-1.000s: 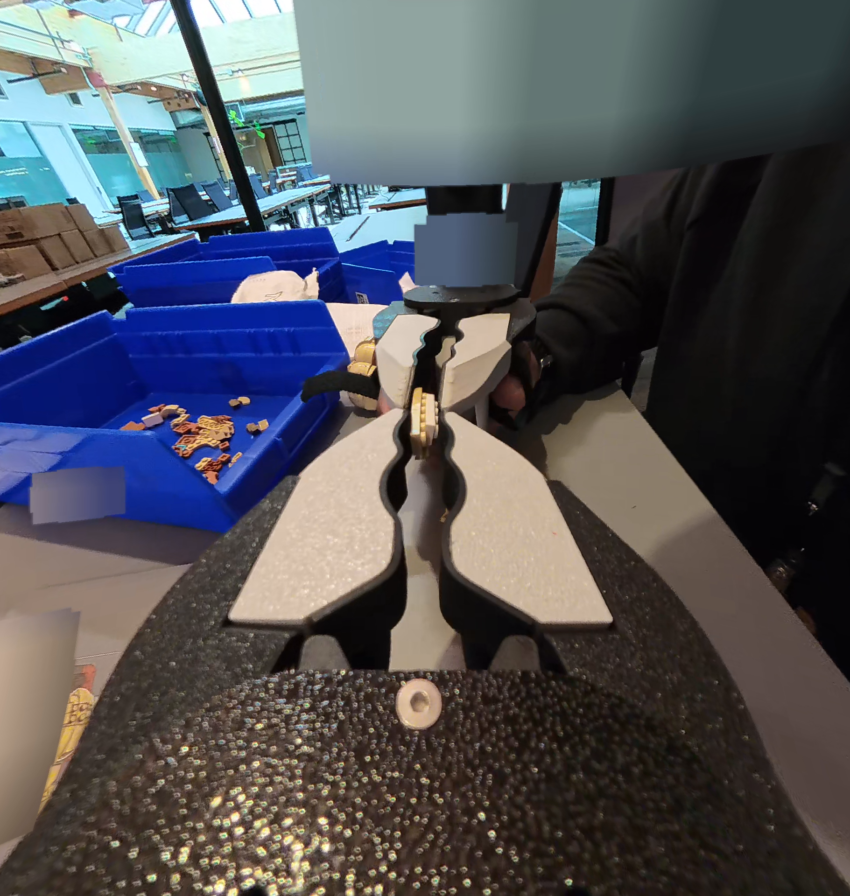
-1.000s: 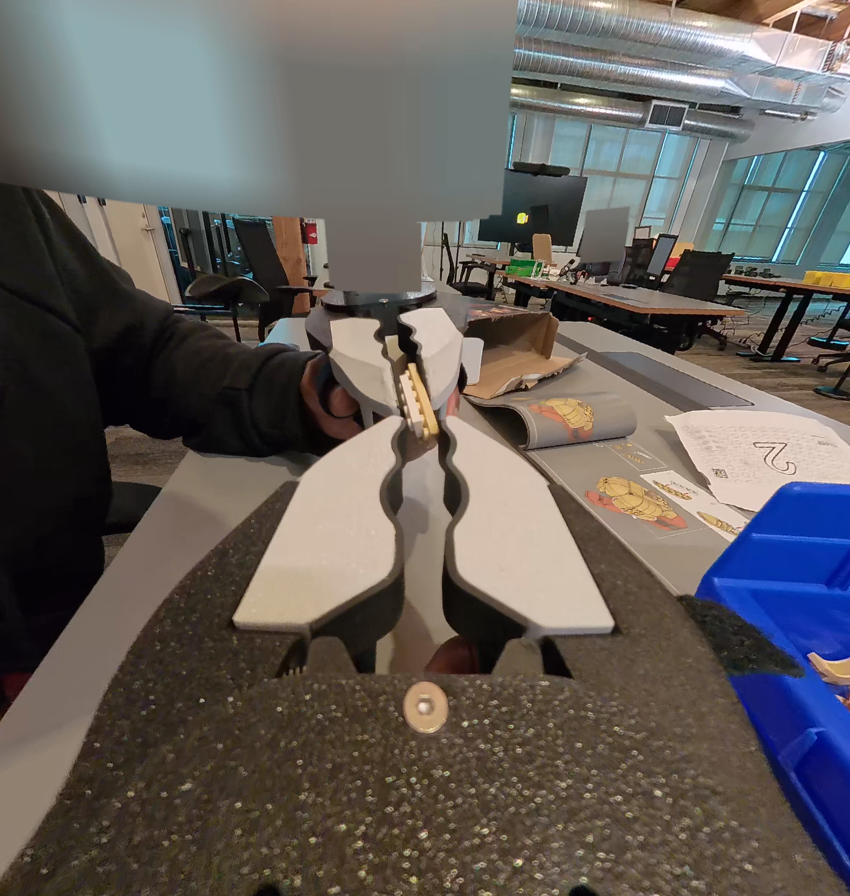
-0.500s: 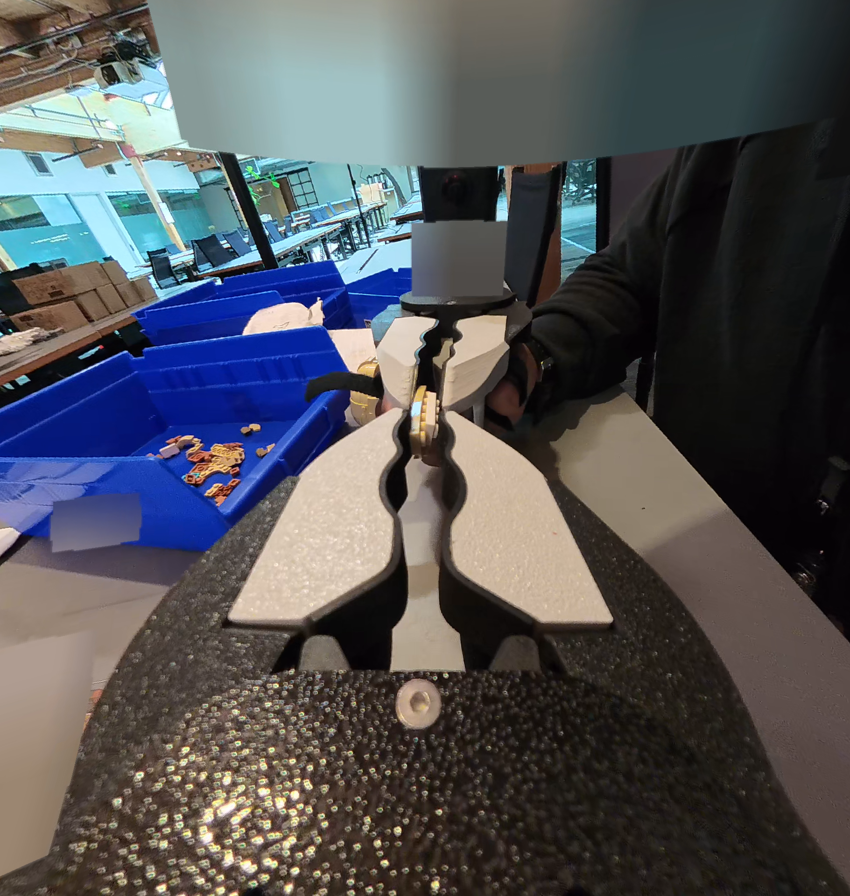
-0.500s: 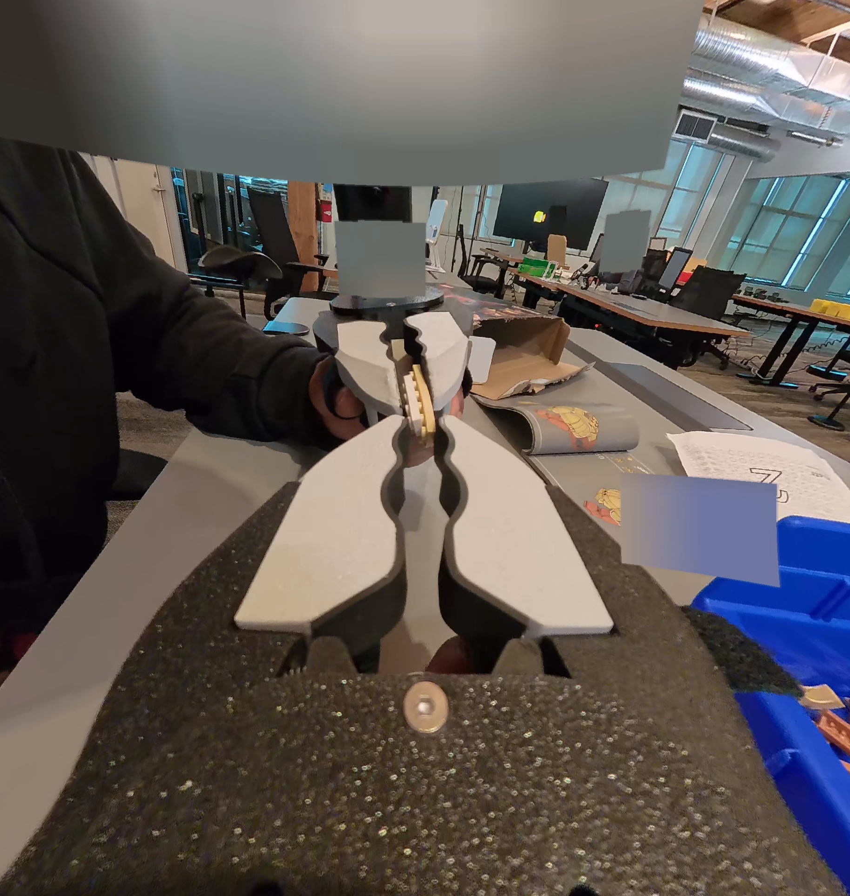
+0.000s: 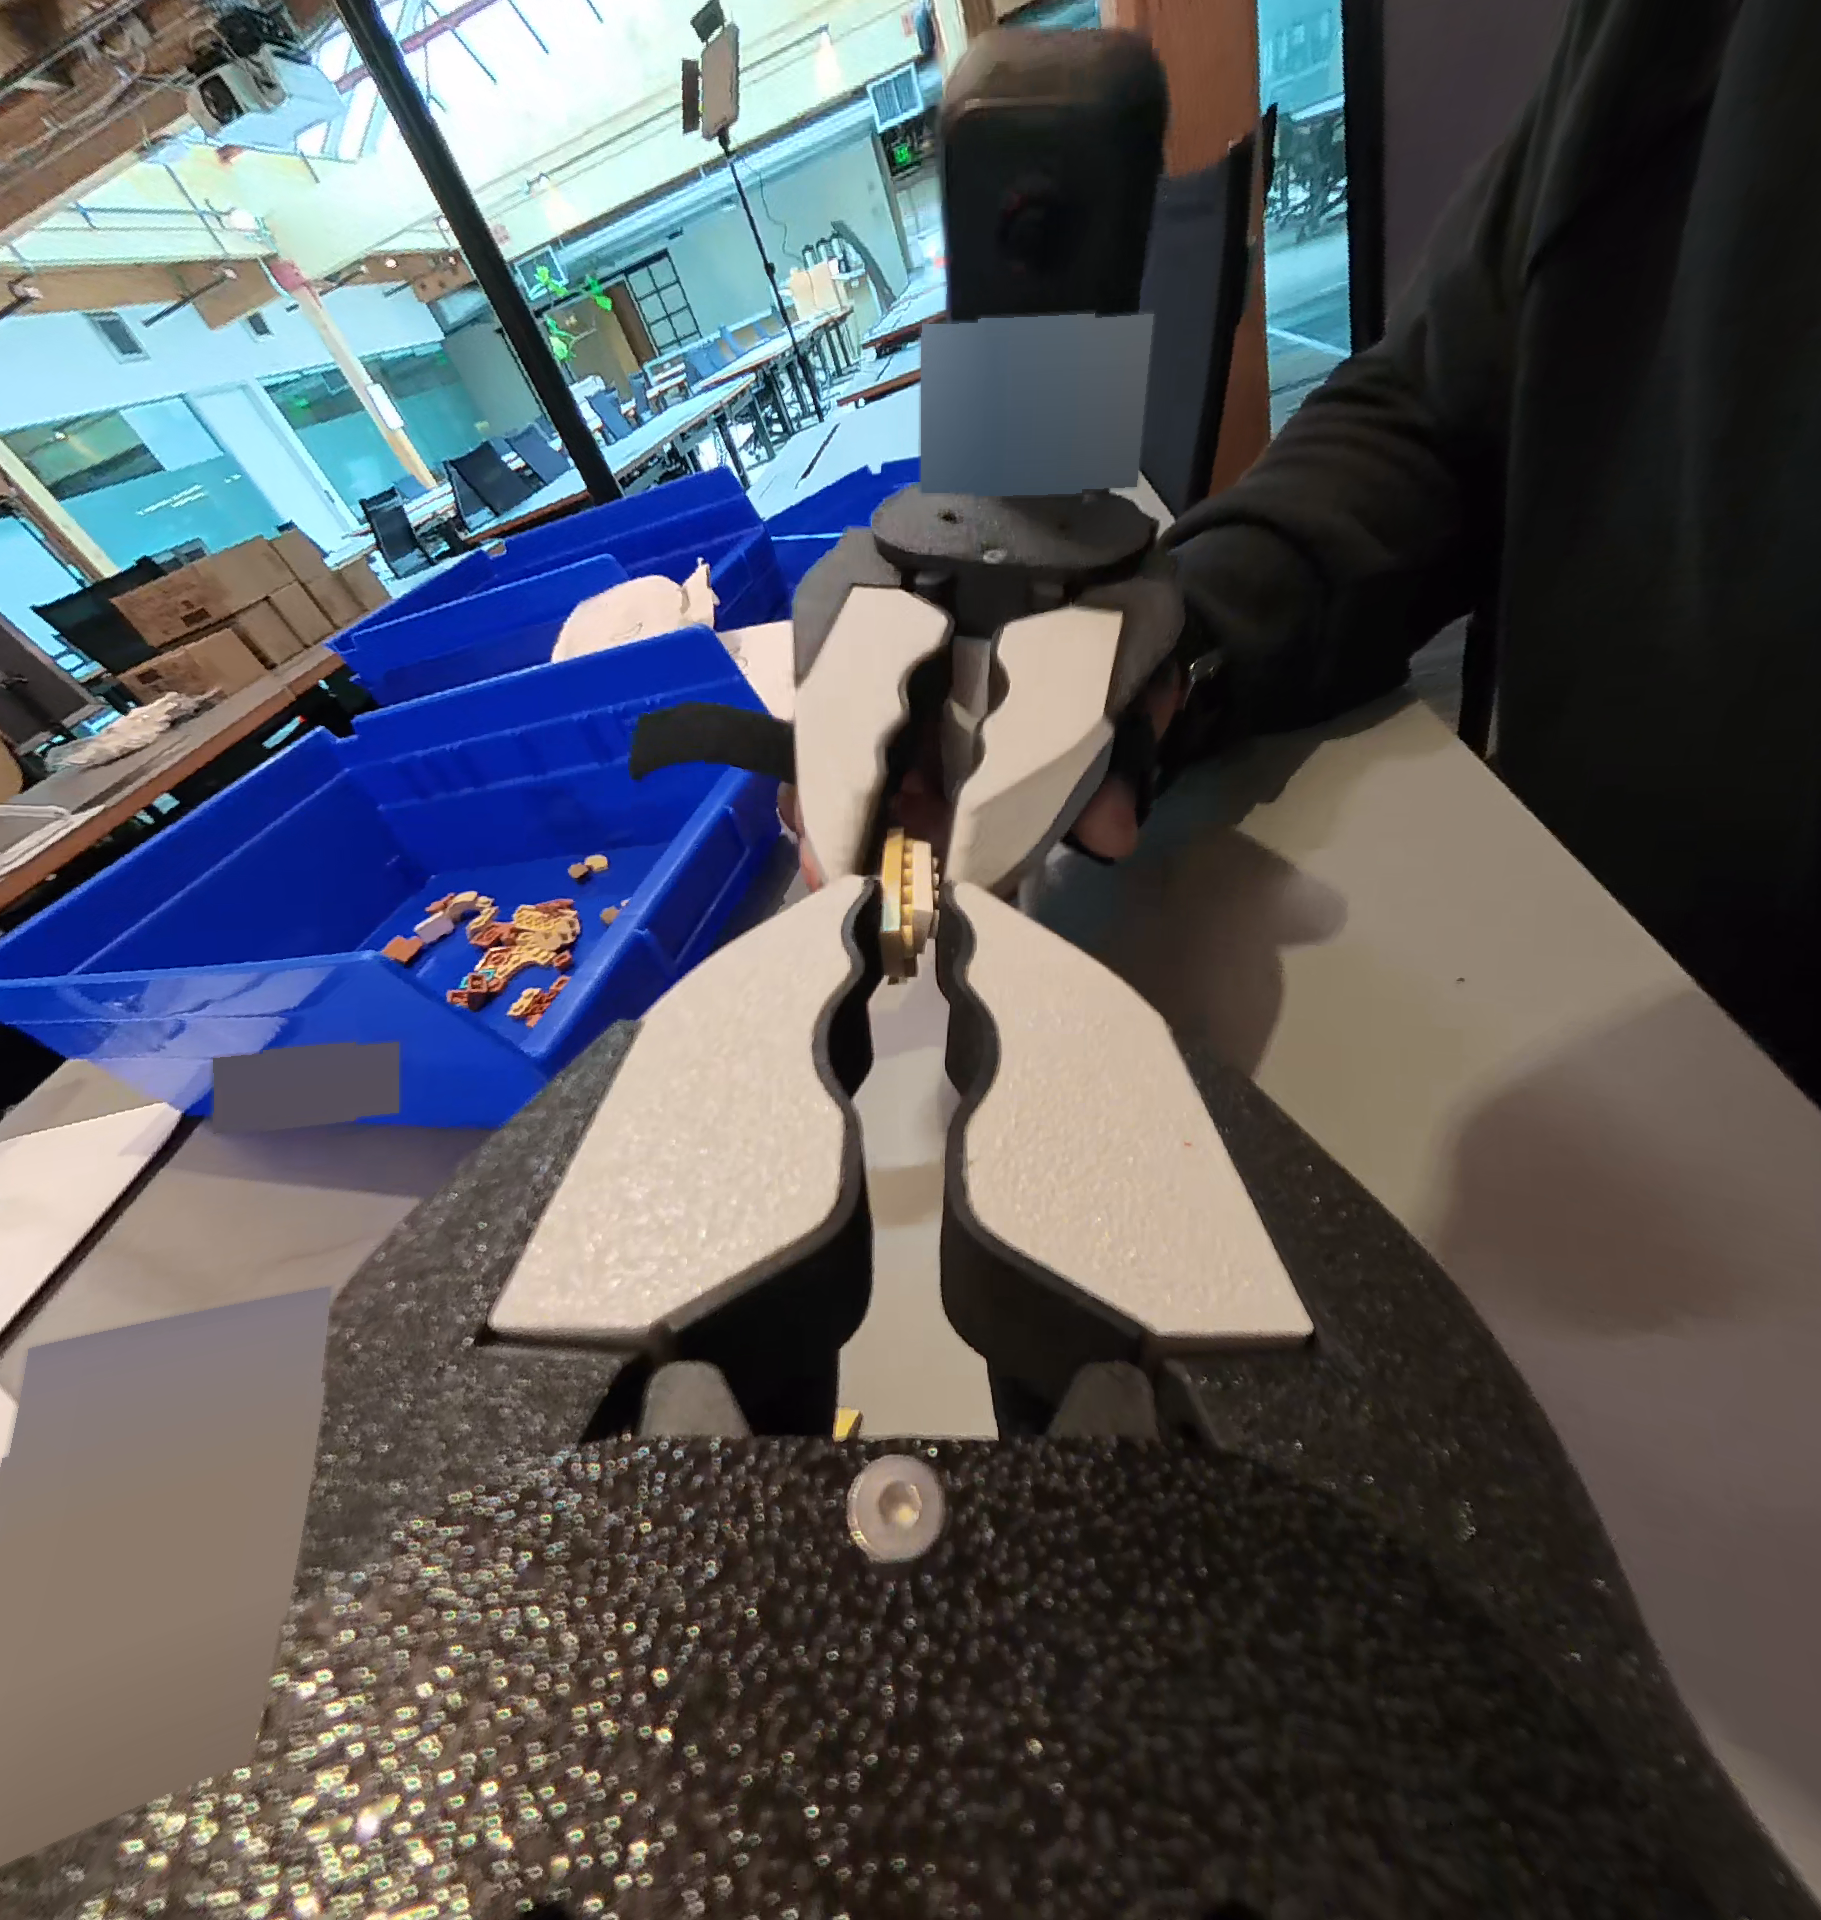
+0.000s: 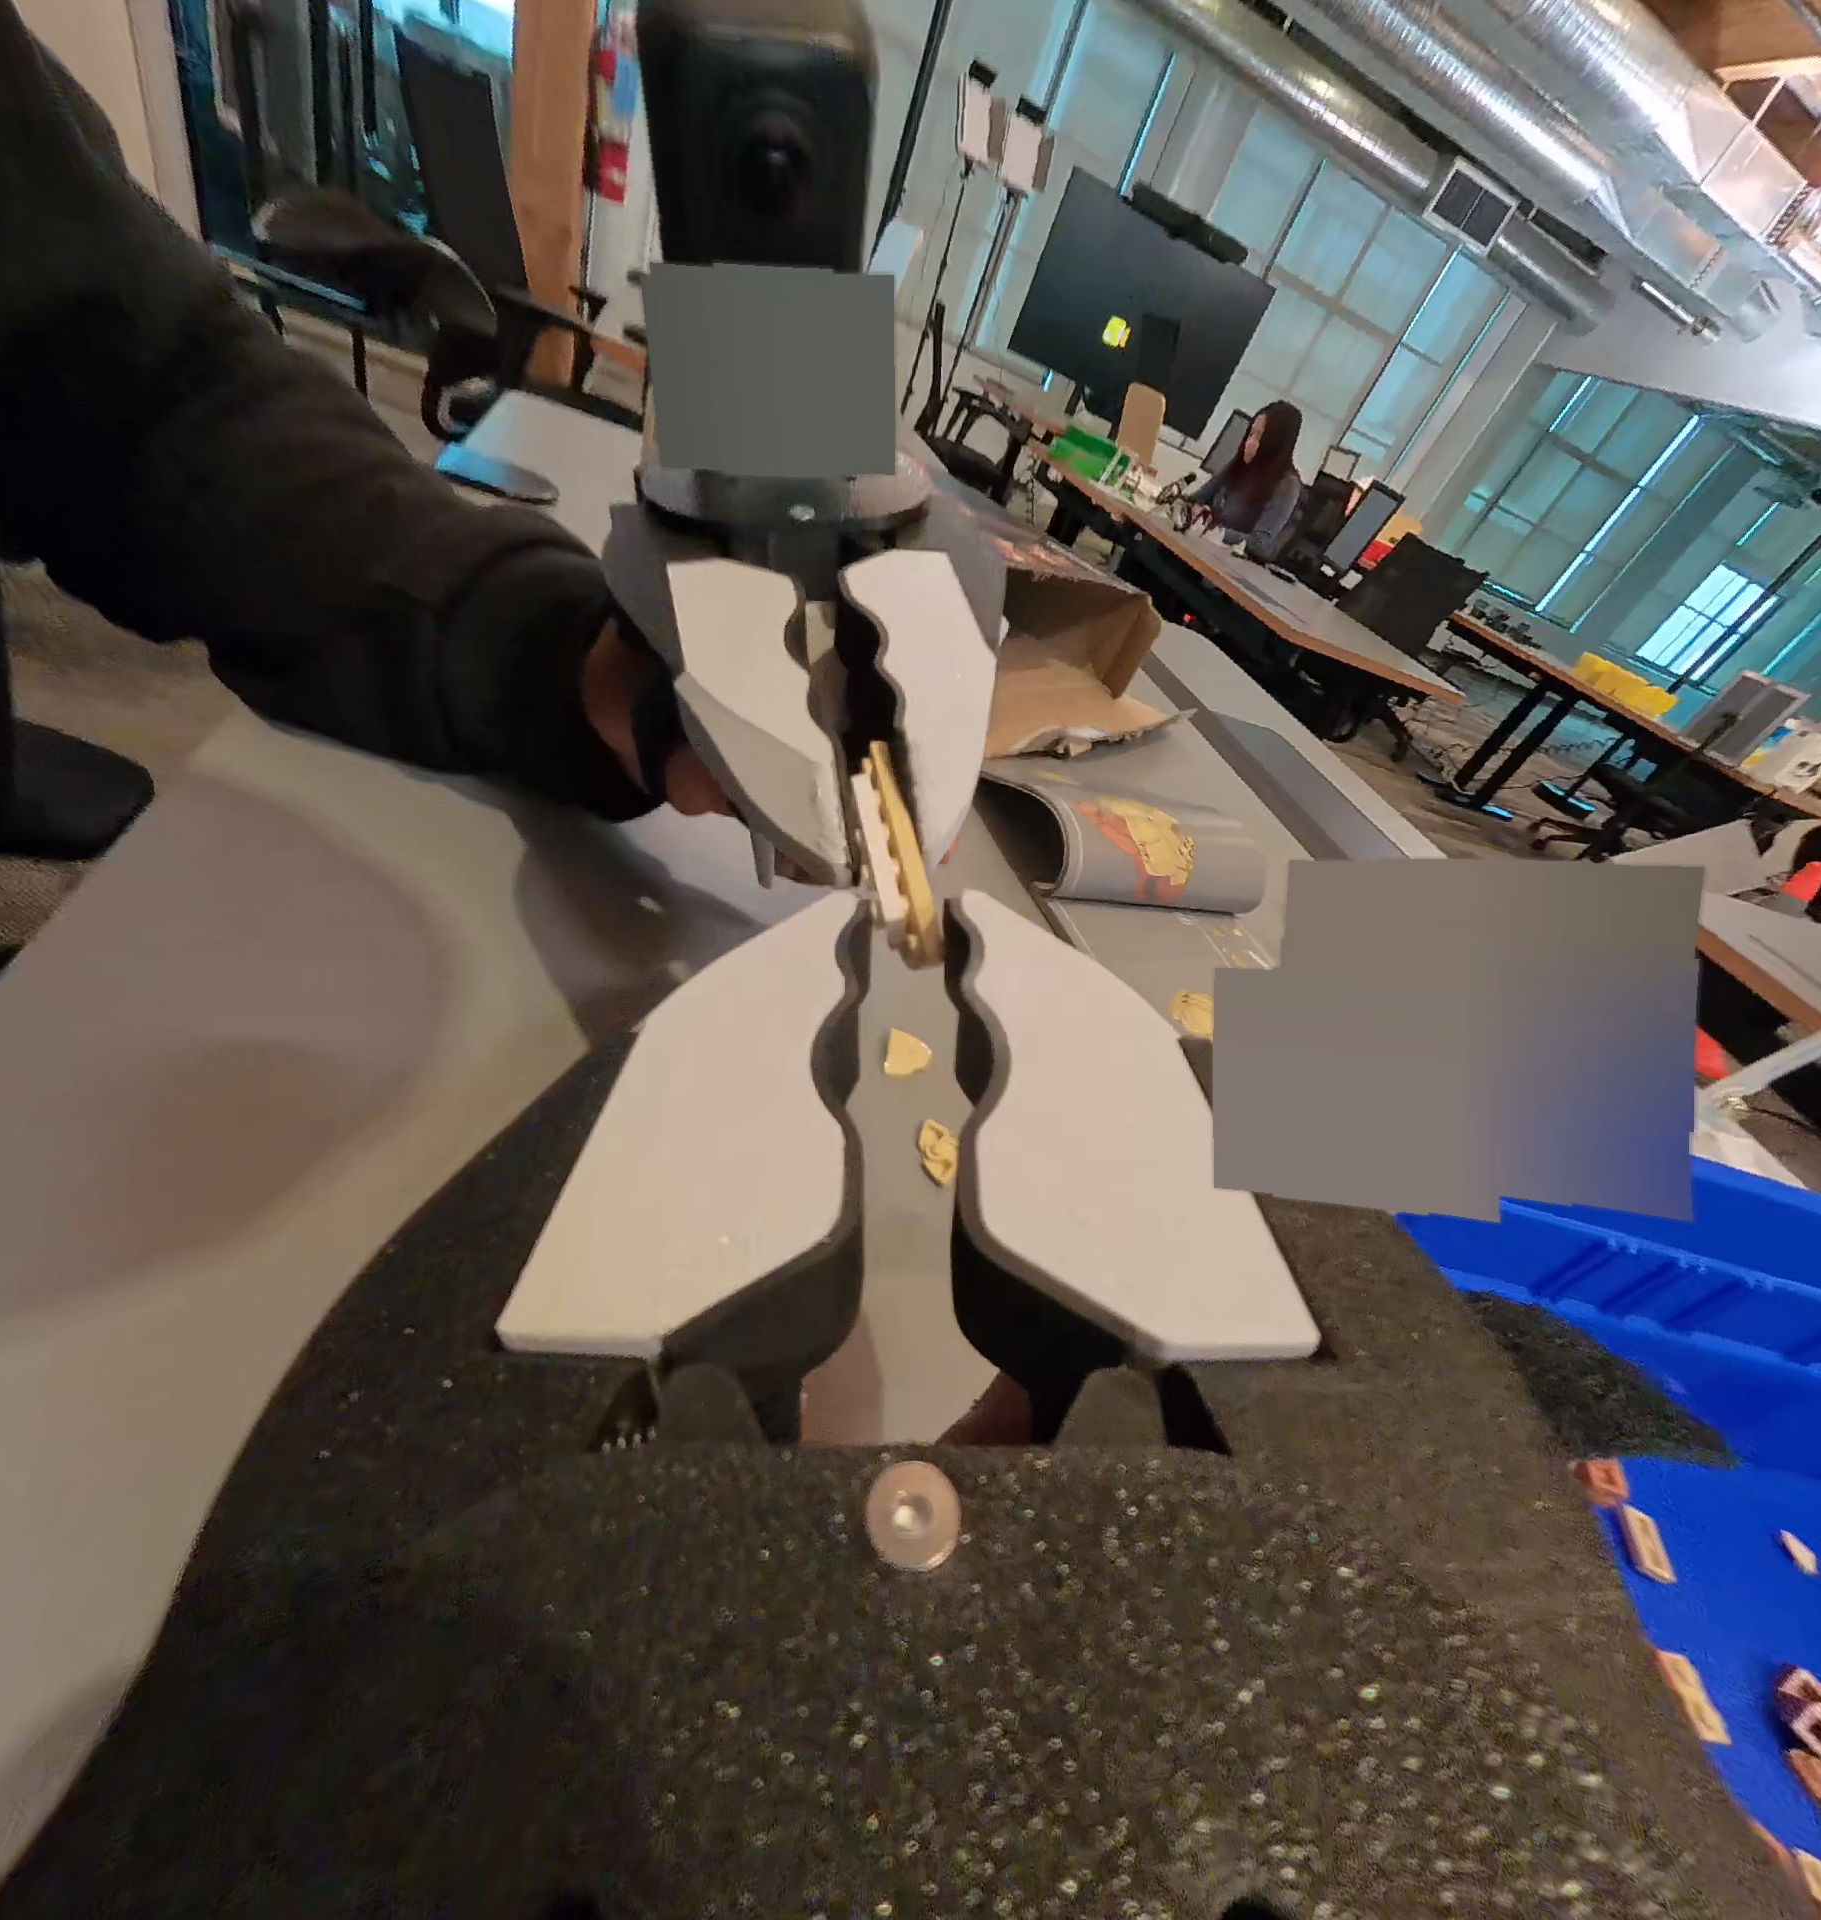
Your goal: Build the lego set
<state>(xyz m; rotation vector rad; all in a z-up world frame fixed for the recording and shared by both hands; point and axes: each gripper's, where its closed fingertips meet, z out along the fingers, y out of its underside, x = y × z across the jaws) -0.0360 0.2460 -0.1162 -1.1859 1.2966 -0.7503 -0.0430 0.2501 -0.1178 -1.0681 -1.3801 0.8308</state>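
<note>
A small tan-and-white lego assembly [image 5: 904,906] is pinched between both grippers, which meet tip to tip above the grey table [image 5: 1405,935]. My left gripper [image 5: 902,914] is shut on its near end. My right gripper [image 5: 911,831] faces it from the far side, held by a hand in a black sleeve. In the right wrist view, my right gripper [image 6: 901,920] is shut on the same assembly [image 6: 893,868], and the left gripper [image 6: 854,831] grips its far end. Two small loose tan pieces [image 6: 906,1055] lie on the table under the right gripper's fingers.
A blue bin [image 5: 106,1029] with loose brown and tan pieces [image 5: 516,935] stands left of my left gripper; it shows at the right of the right wrist view [image 6: 1612,1320]. An instruction booklet [image 6: 1124,842] and an open cardboard box [image 6: 1072,644] lie behind. The table edge runs at the right. Only a small space, under 4 cm, lies between the two pairs of fingers.
Both grippers stay shut tip to tip on the assembly. The pair has shifted and tilted a little, and two loose tan pieces now show on the table under the right gripper.
</note>
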